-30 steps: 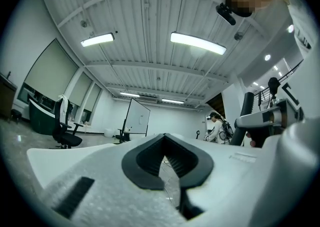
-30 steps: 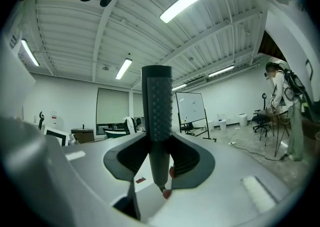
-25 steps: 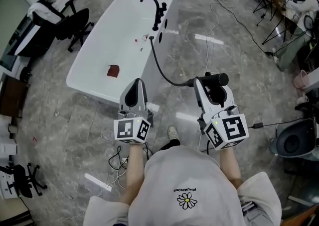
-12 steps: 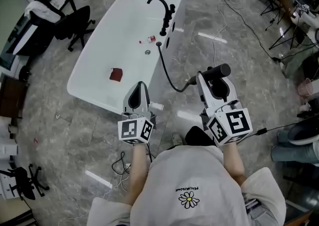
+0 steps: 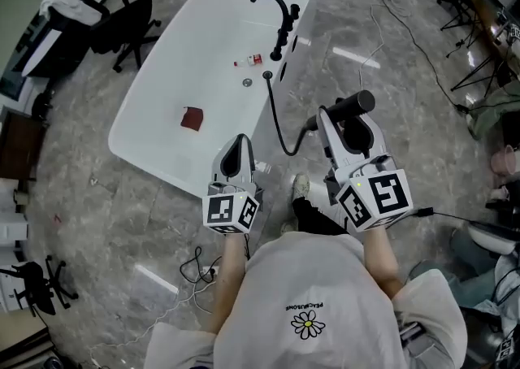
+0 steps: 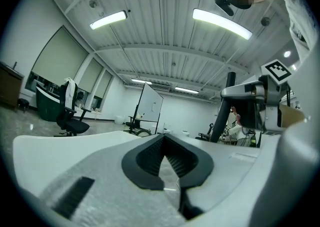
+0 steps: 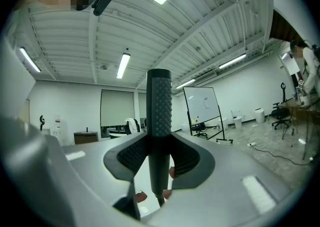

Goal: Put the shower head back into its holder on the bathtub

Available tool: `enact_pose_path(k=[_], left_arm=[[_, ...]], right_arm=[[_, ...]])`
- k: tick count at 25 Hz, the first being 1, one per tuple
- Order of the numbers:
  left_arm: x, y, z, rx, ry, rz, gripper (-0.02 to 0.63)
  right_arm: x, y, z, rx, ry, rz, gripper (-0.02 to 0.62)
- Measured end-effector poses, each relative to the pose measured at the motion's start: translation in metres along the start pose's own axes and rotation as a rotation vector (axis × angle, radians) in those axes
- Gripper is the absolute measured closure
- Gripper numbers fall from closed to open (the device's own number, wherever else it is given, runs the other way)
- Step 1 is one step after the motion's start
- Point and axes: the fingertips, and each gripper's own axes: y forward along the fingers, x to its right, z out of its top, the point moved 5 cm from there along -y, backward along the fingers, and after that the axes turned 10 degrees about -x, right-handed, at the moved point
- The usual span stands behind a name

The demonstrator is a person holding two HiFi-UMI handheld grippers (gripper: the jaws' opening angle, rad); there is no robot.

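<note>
The black shower head [image 5: 349, 105] lies crosswise in my right gripper [image 5: 340, 115], which is shut on its handle. In the right gripper view the knurled handle [image 7: 158, 116] stands upright between the pads. Its black hose [image 5: 280, 128] runs in a curve from the handle to the rim of the white bathtub [image 5: 162, 107], near the black faucet [image 5: 276, 14]. The right gripper is off the tub's near right side, over the floor. My left gripper [image 5: 237, 148] is shut with nothing in it, just short of the tub's near rim. The left gripper view shows its pads [image 6: 150, 158] closed together.
In the tub lie a dark red cloth [image 5: 192, 118], a small red-and-white item [image 5: 249, 60] and the drain [image 5: 246, 82]. A black office chair [image 5: 122, 30] stands left of the tub. Cables [image 5: 398, 26] and tripod stands [image 5: 479, 50] are on the floor at right.
Both grippers have moved closer to the bathtub, and the tub now sits nearer in the head view. The right gripper still holds the shower head; the left stays shut and empty.
</note>
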Motion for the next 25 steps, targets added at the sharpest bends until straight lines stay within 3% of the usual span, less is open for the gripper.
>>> enact_pose_path(k=[5,13,22,25], left_arm=[[-0.013,0.070,0.011,-0.020,0.030,0.002,0.604],[-0.030,0.153,0.015,-0.004,0.013,0.032,0.604],[-0.041,0.210,-0.003,-0.077,0.002,0.009,0.604],[-0.047,0.231,-0.016,-0.102,0.026,0.051,0.604]], right_arm=[[0.039,0.062,0.006,-0.019,0.010,0.031,0.456],[0.089,0.140,0.024,-0.004,0.005,0.101,0.456],[0.105,0.195,0.044,0.015,-0.005,0.139,0.456],[0.110,0.214,0.046,0.016,-0.001,0.131,0.456]])
